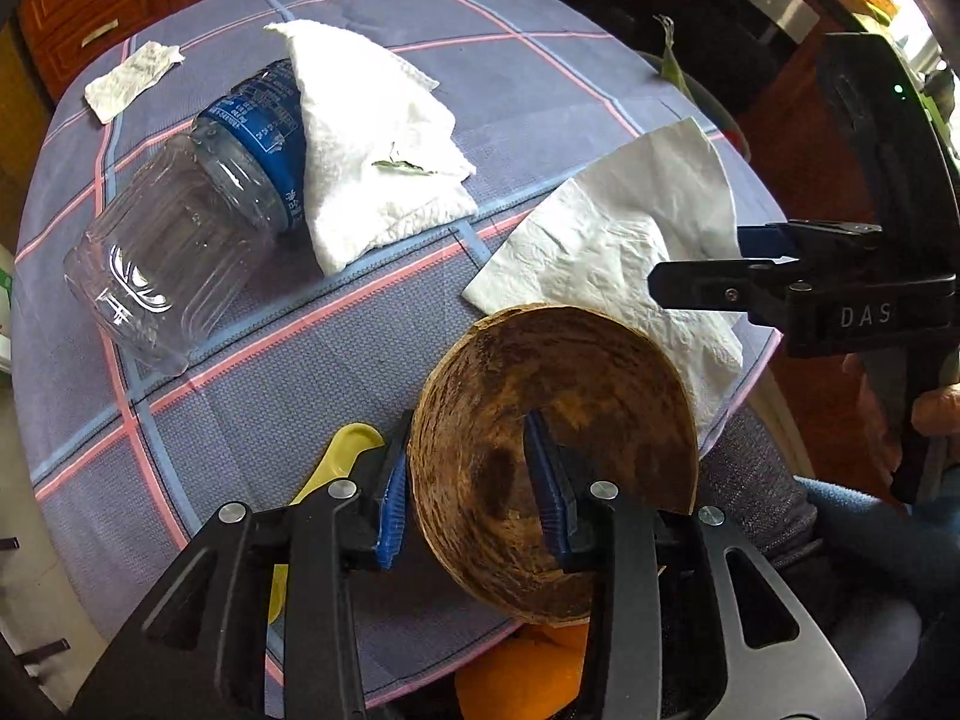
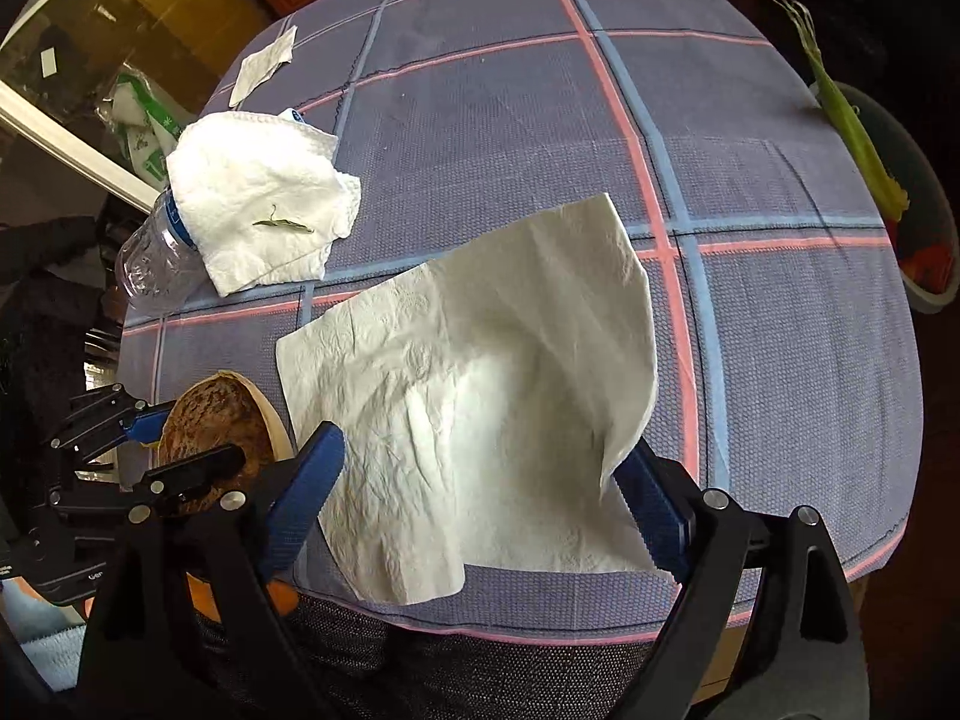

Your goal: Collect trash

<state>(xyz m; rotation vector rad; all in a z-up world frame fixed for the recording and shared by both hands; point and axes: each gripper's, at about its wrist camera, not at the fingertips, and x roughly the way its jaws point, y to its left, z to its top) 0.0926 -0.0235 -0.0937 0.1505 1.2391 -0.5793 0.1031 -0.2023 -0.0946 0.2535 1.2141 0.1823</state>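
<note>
My left gripper (image 1: 474, 504) is shut on the rim of a brown coconut shell half (image 1: 576, 420), one finger inside and one outside; the shell also shows in the right wrist view (image 2: 210, 426). My right gripper (image 2: 480, 504) is open, its fingers either side of a flat white napkin (image 2: 480, 360) at the table's near edge; that napkin also shows in the left wrist view (image 1: 630, 240). A crumpled white napkin (image 1: 372, 138) with a small green leaf (image 1: 402, 167) lies on an empty clear plastic bottle (image 1: 180, 240). A small paper scrap (image 1: 129, 81) lies far left.
The table wears a blue-grey checked cloth (image 2: 510, 120). A green vegetable stalk (image 2: 852, 126) lies over a bowl (image 2: 924, 276) at the right edge. Yellow and orange items (image 1: 336, 468) sit under my left gripper. Wooden drawers (image 1: 90, 6) stand behind.
</note>
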